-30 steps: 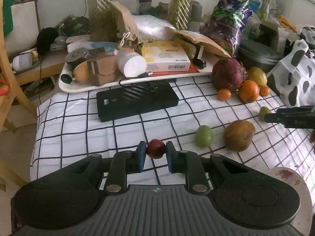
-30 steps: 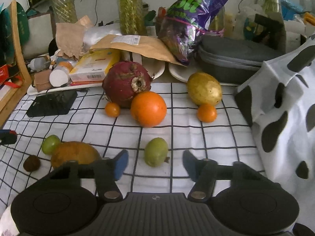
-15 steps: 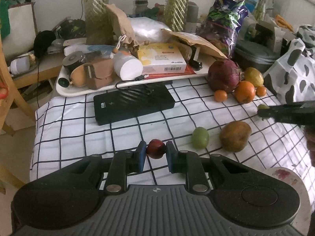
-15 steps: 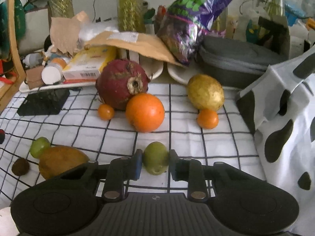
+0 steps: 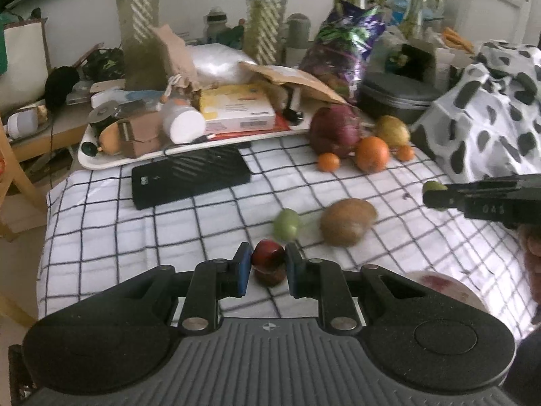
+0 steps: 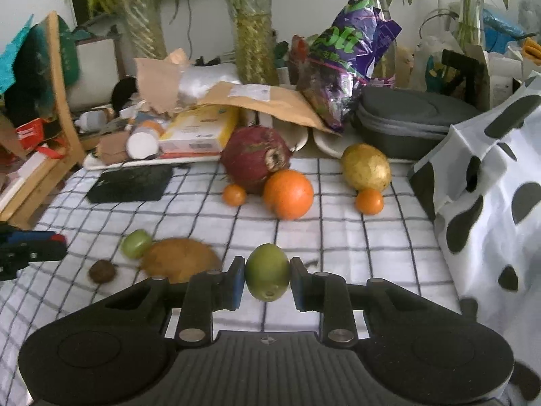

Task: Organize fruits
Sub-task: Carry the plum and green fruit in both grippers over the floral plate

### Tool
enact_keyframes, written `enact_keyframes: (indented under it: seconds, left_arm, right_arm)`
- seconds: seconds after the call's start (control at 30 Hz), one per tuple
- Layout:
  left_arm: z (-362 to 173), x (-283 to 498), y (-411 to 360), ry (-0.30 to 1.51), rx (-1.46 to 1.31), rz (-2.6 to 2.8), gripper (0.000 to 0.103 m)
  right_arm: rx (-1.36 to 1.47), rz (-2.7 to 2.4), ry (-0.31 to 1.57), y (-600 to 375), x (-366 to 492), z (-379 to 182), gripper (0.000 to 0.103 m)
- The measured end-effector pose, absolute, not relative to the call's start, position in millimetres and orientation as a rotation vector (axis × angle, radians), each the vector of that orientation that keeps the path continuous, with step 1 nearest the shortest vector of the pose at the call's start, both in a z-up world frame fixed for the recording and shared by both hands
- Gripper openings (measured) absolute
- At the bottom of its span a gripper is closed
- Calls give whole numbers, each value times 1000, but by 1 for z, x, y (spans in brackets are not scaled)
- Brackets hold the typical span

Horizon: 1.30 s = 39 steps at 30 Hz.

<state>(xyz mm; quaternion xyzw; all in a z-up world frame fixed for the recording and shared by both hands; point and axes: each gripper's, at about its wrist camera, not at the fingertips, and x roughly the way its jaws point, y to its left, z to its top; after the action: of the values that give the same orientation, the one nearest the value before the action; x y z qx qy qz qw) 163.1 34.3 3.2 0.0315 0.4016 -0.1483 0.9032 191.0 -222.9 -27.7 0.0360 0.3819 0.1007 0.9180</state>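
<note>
My left gripper is shut on a small red fruit, held above a small brown fruit on the checked cloth. My right gripper is shut on a green fruit, lifted off the cloth; it shows at the right of the left wrist view. On the cloth lie a small green fruit, a brown oval fruit, a big dark red fruit, an orange, two small oranges and a yellow fruit.
A black flat device lies on the cloth at back left. A cluttered white tray sits behind it. A spotted bag stands at the right. A white plate shows by the left gripper's right side.
My right gripper closed on the green fruit and lifted it off the cloth. My left gripper, still holding the red fruit, moved right over the small brown fruit.
</note>
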Motion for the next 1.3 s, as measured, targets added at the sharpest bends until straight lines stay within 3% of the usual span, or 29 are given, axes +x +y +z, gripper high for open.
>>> enact_keyframes:
  seconds: [0.6,1.3]
  left_arm:
    - [-8,100,-6,878,111,-401,21]
    - [-38,96,-27,927,226,-499,21]
  right_arm:
    - [117,337,819,-211,110,-23,29]
    - [-60,438,910,-179,107,-46,29]
